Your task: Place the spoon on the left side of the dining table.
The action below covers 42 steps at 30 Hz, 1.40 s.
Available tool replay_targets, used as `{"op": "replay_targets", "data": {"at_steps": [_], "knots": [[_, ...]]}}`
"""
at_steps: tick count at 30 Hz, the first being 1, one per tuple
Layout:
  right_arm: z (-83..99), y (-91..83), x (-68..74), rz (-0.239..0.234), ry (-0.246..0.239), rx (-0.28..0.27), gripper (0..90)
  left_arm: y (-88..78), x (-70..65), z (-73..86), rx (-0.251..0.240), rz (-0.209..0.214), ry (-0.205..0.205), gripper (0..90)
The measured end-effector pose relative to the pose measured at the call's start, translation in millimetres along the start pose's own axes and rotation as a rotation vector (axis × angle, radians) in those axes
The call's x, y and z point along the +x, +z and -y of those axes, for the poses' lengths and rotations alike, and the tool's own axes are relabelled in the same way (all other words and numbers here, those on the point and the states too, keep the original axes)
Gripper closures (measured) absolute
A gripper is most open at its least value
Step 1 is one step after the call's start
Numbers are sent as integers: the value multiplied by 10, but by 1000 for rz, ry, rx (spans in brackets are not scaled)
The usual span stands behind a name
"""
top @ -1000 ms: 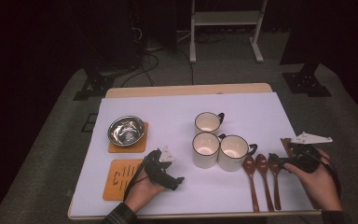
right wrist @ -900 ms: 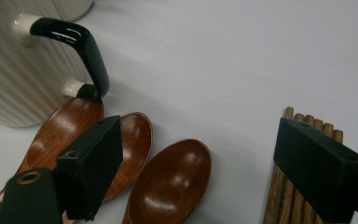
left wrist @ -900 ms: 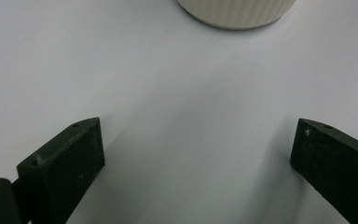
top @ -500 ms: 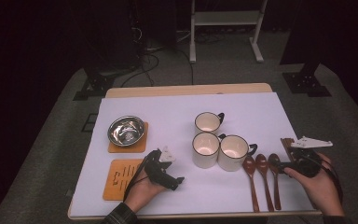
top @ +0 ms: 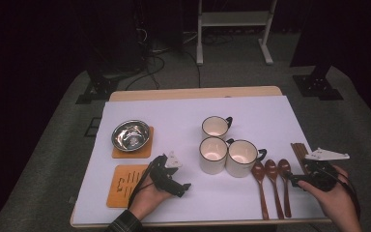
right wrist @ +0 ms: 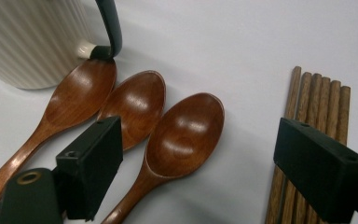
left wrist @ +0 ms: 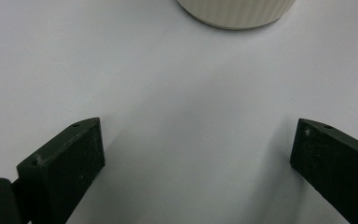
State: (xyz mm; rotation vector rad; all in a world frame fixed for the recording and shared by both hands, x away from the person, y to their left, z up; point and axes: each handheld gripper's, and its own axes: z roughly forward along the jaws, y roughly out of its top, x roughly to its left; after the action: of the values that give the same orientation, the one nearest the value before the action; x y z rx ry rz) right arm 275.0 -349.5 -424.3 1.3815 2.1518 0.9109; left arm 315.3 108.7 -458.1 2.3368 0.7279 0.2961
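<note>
We see three brown wooden spoons (top: pixel 271 181) with glossy bowls, lying side by side on the white tabletop (top: pixel 183 111), just right of the mugs (top: pixel 224 150). The right tool (top: pixel 303 178) hovers over them with its jaws wide apart, holding nothing. The right gripper view shows the nearest spoon (right wrist: pixel 182 133) between the jaws, and chopsticks (right wrist: pixel 314 116) beside it. In the high view these chopsticks are mostly hidden. The left tool (top: pixel 178 186) is also open and empty, resting near a mug (left wrist: pixel 235 11). Compared with one second ago, the right tool moved slightly toward the spoons; the left one did not move.
</note>
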Motion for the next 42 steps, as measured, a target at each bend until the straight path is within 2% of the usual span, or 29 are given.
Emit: {"op": "replay_targets", "data": {"at_steps": [11, 22, 33, 42], "knots": [[97, -13, 63, 10, -11, 17, 145, 3, -2, 1, -4, -1, -2, 18], [181, 20, 109, 4, -2, 35, 145, 3, 0, 1, -4, -2, 1, 18], [205, 76, 135, 4, -14, 61, 145, 3, 0, 1, -4, -2, 1, 18], [249, 54, 146, 9, -17, 67, 146, 2, 0, 1, -4, -2, 1, 18]]}}
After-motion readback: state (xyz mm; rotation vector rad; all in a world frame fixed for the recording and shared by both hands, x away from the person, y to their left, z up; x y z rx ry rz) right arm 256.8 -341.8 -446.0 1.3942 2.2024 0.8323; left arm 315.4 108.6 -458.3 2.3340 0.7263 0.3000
